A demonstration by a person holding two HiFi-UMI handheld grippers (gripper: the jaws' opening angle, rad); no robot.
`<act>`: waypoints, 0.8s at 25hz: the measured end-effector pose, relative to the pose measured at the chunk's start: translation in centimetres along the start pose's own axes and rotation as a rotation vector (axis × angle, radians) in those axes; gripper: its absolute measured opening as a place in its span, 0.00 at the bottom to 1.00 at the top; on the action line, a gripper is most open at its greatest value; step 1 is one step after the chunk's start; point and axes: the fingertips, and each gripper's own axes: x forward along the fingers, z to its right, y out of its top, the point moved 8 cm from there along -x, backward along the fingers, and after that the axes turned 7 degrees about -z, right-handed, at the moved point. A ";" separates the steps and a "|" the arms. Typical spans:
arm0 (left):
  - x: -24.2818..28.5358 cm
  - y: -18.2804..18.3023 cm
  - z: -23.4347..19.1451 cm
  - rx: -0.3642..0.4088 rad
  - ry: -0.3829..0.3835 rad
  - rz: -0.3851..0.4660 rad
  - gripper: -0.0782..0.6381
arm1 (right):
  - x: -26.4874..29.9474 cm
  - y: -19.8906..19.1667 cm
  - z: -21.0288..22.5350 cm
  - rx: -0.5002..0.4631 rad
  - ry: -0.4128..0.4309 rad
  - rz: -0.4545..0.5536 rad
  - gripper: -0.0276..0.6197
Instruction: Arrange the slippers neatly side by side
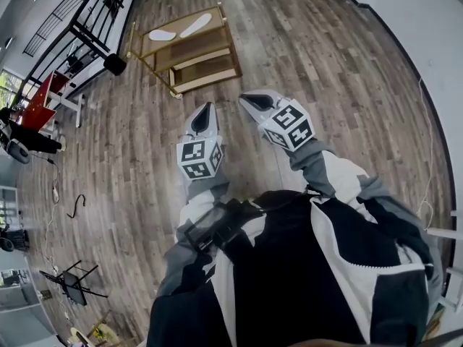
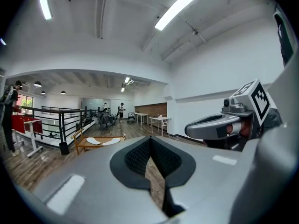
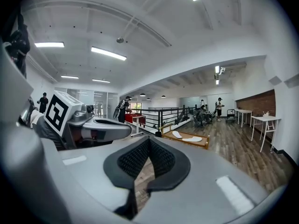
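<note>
**Claws shut and a long way from the slippers**

Both claws are up in front of the body. The left claw has its pads pressed together with nothing between them, and the right claw is the same, closed and empty.

The danger, as I read it, is a shut claw arriving at a thin, flat slipper. It could only shove the slipper, which might skid across the smooth top and drop off the edge. A pinch that catches just the rim could let the slipper flop or twist out of line with its mate.

The targets sit in the upper left of the head view, on top of a low wooden rack. The slipper on the left and the slipper on the right lie angled, not parallel. Both are well apart from the claws, with open floor between. Each gripper view shows them small, left of centre or just right of it, far beyond the pads.
</note>
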 end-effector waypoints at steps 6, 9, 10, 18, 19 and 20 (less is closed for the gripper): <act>1.3 -0.1 -4.9 -0.007 -0.037 -0.006 0.12 | 4.5 1.0 0.4 0.024 -0.035 -0.013 0.05; 1.5 -0.7 -7.3 -0.009 -0.048 -0.007 0.11 | 6.8 1.4 0.0 0.034 -0.056 -0.027 0.05; 1.6 -1.0 -7.9 -0.012 -0.052 -0.008 0.12 | 7.4 1.4 -0.2 0.034 -0.058 -0.027 0.05; 2.7 -2.9 -12.2 -0.047 -0.065 -0.017 0.11 | 11.3 1.2 -1.1 0.034 -0.065 -0.044 0.05; 2.8 -2.9 -12.5 -0.048 -0.058 -0.013 0.12 | 11.6 1.2 -1.0 0.037 -0.066 -0.048 0.05; 3.0 -2.9 -12.8 -0.050 -0.052 -0.010 0.12 | 11.8 1.1 -0.9 0.041 -0.068 -0.054 0.05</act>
